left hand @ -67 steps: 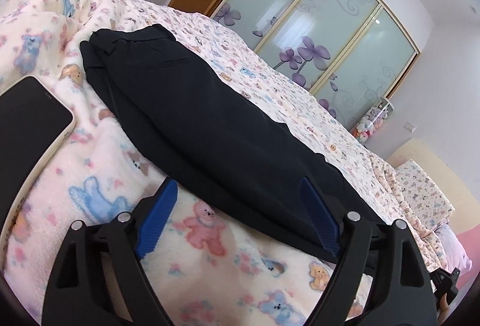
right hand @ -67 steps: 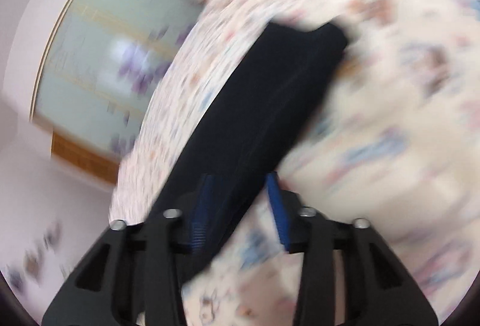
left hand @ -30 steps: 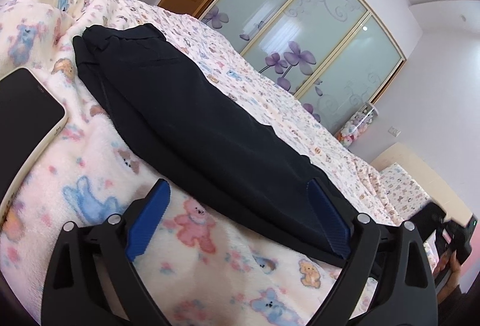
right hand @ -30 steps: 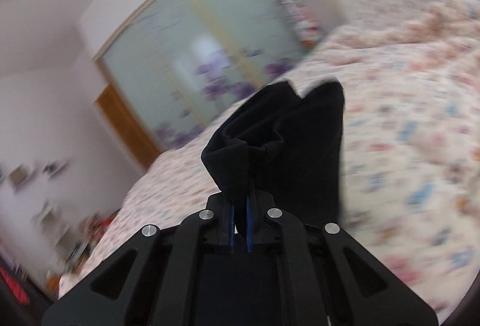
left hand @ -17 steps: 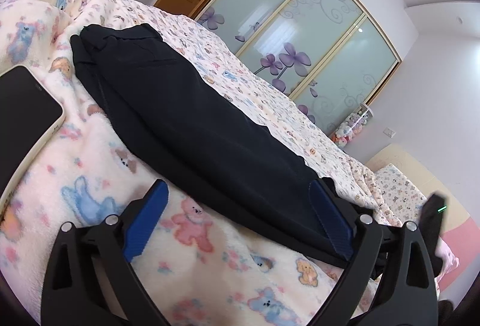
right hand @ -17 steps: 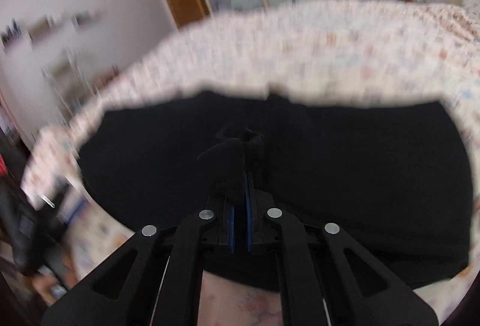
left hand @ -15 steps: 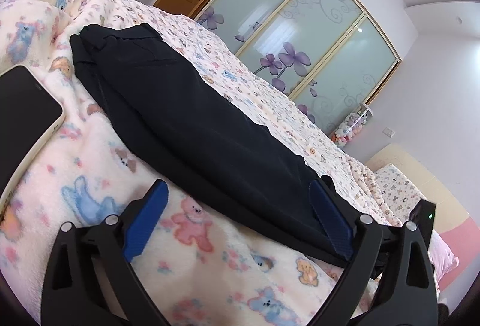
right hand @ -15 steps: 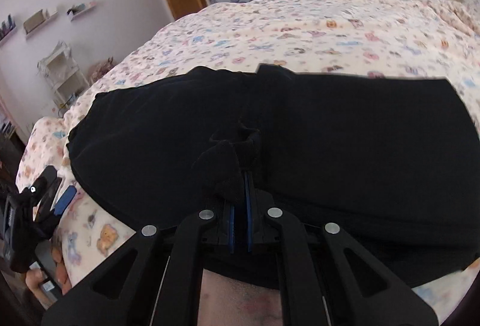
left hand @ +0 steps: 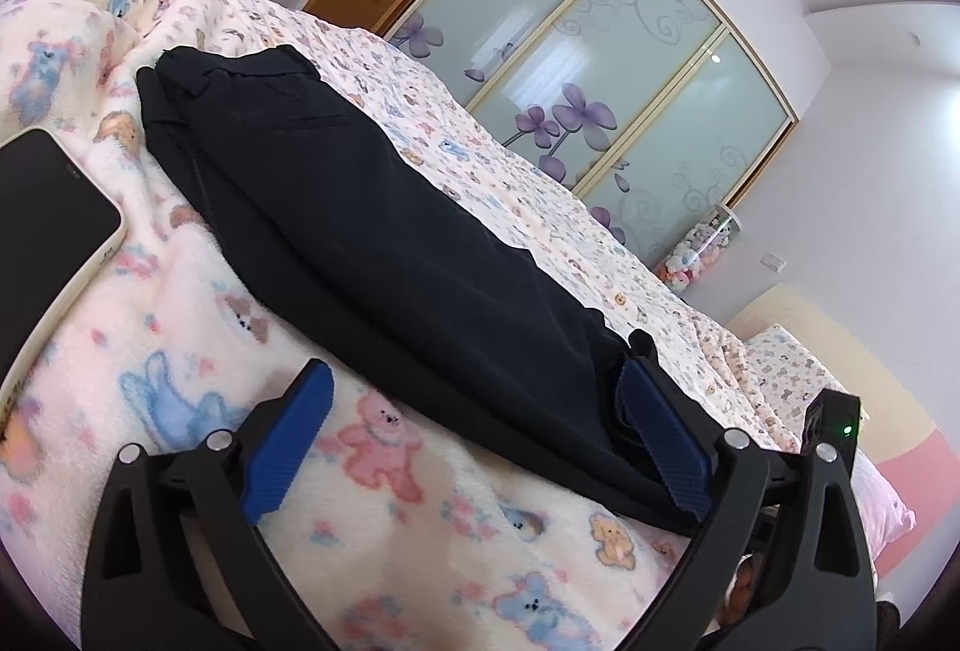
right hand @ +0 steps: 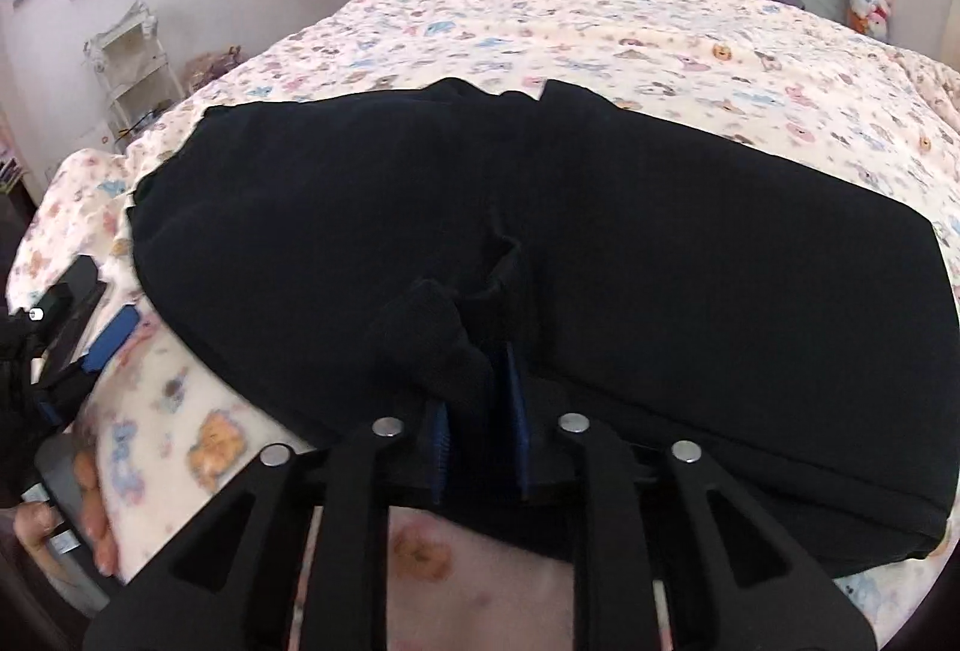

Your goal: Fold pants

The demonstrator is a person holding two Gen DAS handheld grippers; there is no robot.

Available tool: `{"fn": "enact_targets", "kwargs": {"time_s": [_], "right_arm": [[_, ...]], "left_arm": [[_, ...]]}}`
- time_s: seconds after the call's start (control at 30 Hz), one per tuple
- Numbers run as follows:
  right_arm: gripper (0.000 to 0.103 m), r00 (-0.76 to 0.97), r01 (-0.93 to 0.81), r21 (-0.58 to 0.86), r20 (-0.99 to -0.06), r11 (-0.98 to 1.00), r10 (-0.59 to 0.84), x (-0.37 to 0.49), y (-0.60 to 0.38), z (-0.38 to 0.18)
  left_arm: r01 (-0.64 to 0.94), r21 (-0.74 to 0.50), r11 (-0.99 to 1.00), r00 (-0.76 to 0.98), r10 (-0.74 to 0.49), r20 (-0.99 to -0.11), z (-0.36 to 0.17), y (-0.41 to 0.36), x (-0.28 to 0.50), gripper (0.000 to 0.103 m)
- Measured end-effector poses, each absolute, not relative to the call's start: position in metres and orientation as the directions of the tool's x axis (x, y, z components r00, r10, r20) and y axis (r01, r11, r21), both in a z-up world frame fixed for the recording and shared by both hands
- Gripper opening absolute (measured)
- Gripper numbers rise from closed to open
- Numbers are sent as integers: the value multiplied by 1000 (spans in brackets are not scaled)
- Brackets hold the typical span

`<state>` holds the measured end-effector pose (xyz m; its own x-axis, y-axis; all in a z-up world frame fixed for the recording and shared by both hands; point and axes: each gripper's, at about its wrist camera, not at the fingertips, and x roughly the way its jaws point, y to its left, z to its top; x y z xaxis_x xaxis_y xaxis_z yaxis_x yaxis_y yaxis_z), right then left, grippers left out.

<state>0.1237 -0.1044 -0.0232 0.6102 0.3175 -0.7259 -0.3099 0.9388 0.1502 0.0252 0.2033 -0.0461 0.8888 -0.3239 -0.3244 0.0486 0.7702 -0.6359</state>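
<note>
Your right gripper (right hand: 477, 405) just easing apart, pants (right hand: 600, 255) fold between pads, unpinched, left gripper (left hand: 474, 441) spread wide over blanket (left hand: 420, 561)

Left hand-held gripper (left hand: 474, 435) wide open; right hand-held gripper (right hand: 477, 423) jaws just parting.

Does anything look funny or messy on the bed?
A little. A bunched-up lump of the black pants sticks up between the right gripper's parted pads instead of lying flat. A phone also lies on the blanket beside them.
</note>
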Motion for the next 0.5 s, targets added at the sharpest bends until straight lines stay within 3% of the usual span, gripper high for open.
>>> {"fn": "enact_targets", "kwargs": {"time_s": [0.13,0.17,0.2,0.27,0.37,0.5], "right_arm": [[19,620,-310,279,-665,909,416,117,-123,-8],[25,614,-303,314,-658,899,437,118,-127,-8],[45,596,-305,351,-654,885,465,119,-129,-9],[73,506,-349,404,-678,846,533,119,-121,-16],[69,528,-428,307,-678,850,511,107,-105,-14],[68,611,-419,397,-542,816,577,100,-118,5]], "left_arm": [[51,-634,771,887,-327,-326,-45,203,27,99],[52,-635,771,887,-328,-325,-45,203,27,99],[52,-634,771,887,-327,-326,-45,203,27,99],[52,-634,771,887,-328,-326,-45,203,27,99],[54,-633,772,886,-330,-326,-45,202,27,100],[53,-633,772,886,-329,-327,-45,202,26,100]]}}
